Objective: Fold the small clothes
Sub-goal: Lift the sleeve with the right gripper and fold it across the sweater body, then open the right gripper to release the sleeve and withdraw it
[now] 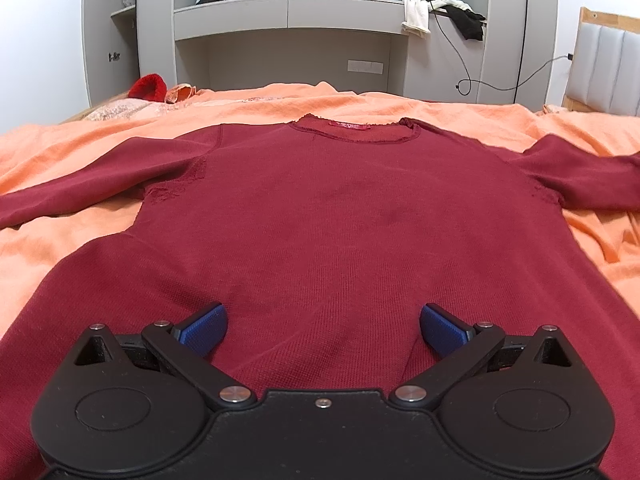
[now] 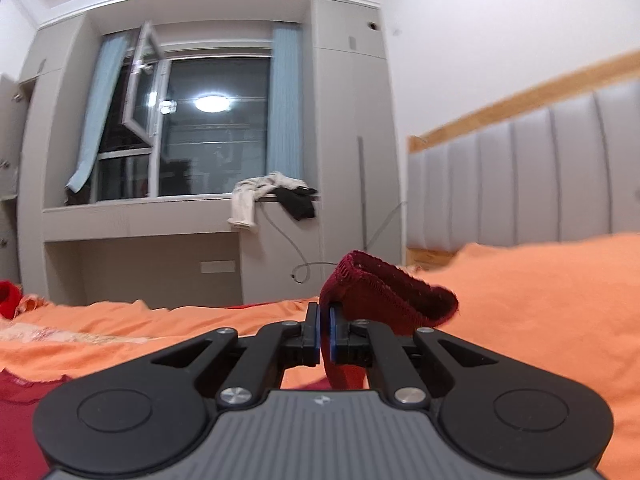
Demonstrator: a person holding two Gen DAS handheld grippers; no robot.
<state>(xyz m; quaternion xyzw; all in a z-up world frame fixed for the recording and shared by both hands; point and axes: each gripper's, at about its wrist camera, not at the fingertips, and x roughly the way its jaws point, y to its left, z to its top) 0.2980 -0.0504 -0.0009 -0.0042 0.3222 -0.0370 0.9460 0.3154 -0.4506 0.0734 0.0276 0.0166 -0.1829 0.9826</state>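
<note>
A dark red long-sleeved sweater [image 1: 320,208] lies flat on the orange bedspread [image 1: 80,136], collar away from me, both sleeves spread out to the sides. My left gripper [image 1: 323,330] hangs open just over the sweater's near hem, its blue pads [image 1: 206,330] wide apart with only flat fabric under them. In the right wrist view my right gripper [image 2: 325,330] is shut on the sleeve cuff [image 2: 384,292], which is lifted off the bed and curls to the right above the fingers. A bit of the sweater's body [image 2: 24,392] shows at the lower left.
A grey wardrobe and window ledge [image 1: 288,8] stand beyond the bed, with white and black clothes [image 2: 272,192] draped on the ledge and a cable hanging down. A padded headboard [image 2: 540,176] runs along the right. A bright red item [image 1: 149,86] lies at the bed's far left.
</note>
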